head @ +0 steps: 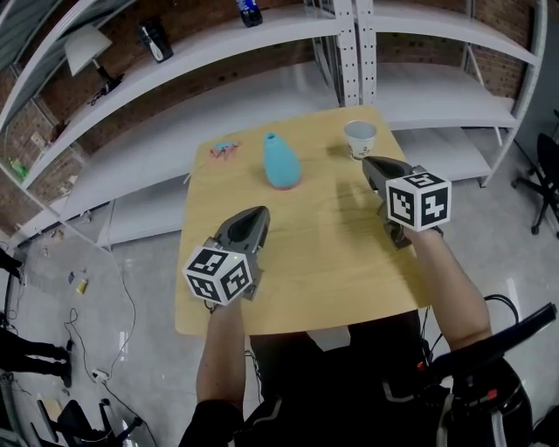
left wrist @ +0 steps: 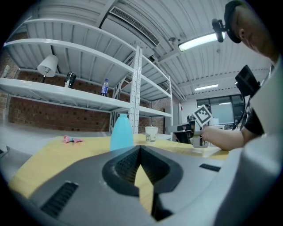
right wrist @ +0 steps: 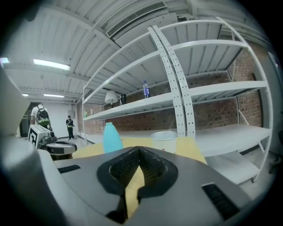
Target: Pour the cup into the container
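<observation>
A white paper cup (head: 360,138) stands upright near the far right corner of the wooden table (head: 314,262). A light blue bottle-shaped container (head: 280,161) stands left of it at the table's far middle. My right gripper (head: 370,163) hovers just short of the cup, shut and empty; in the right gripper view its jaws (right wrist: 139,150) meet, with the cup (right wrist: 164,140) close ahead and the container (right wrist: 112,137) to the left. My left gripper (head: 257,214) is shut and empty, nearer me than the container. Over its closed tips (left wrist: 140,148) I see the container (left wrist: 121,131) and cup (left wrist: 151,133).
A small pink object (head: 224,149) lies at the table's far left corner. White metal shelves (head: 349,52) stand behind the table, holding a lamp (head: 87,48) and a bottle (head: 249,10). An office chair (head: 546,175) stands at right. Two people (right wrist: 42,117) stand far off.
</observation>
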### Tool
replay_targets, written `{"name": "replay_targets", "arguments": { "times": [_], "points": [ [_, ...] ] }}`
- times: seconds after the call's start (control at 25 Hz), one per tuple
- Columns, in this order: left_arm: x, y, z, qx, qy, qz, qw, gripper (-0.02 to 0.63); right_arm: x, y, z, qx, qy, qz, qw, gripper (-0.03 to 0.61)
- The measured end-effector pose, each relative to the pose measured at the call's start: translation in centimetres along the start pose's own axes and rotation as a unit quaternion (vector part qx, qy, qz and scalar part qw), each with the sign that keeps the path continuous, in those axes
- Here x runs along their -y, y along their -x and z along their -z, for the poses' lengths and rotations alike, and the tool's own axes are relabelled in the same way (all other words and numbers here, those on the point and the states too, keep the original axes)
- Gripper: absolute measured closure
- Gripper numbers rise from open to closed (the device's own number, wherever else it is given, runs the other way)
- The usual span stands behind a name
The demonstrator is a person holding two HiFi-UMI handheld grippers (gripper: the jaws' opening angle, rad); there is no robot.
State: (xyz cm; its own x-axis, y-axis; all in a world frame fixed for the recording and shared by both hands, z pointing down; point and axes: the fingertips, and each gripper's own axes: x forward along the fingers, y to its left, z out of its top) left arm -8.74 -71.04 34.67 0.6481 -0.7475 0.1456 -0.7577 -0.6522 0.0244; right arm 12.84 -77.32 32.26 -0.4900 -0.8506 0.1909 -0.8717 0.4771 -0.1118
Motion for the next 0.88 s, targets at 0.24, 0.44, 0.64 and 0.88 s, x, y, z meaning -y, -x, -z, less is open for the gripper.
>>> {"name": "replay_targets", "arguments": {
  "times": [0.24, 0.44, 0.64, 0.88],
  "points": [
    [1.1, 1.1, 0.1, -0.004, 0.001, 0.000, 1.0000, 0.613, -2.6, 3.4, -0.1, 0.020, -0.001, -0.021, 1.000, 0.577],
    [5.1, 3.4, 0.0, 0.006, -0.004, 0.013, 0.9999, 0.612, -4.3, 6.5, -0.9, 0.038, 0.012, -0.030, 0.999, 0.577],
    [9.2, 7.4, -0.6, 0.037, -0.005, 0.003, 0.9993, 0.614, -7.1, 11.0, -0.1, 0.046, 0.029, -0.038, 0.998, 0.577],
    [17.8, 14.5, -0.5, 0.053, -0.012, -0.006, 0.9985, 0.612, -11.0, 20.3, 3.9, 0.044, 0.014, -0.046, 0.998, 0.577]
  ]
}}
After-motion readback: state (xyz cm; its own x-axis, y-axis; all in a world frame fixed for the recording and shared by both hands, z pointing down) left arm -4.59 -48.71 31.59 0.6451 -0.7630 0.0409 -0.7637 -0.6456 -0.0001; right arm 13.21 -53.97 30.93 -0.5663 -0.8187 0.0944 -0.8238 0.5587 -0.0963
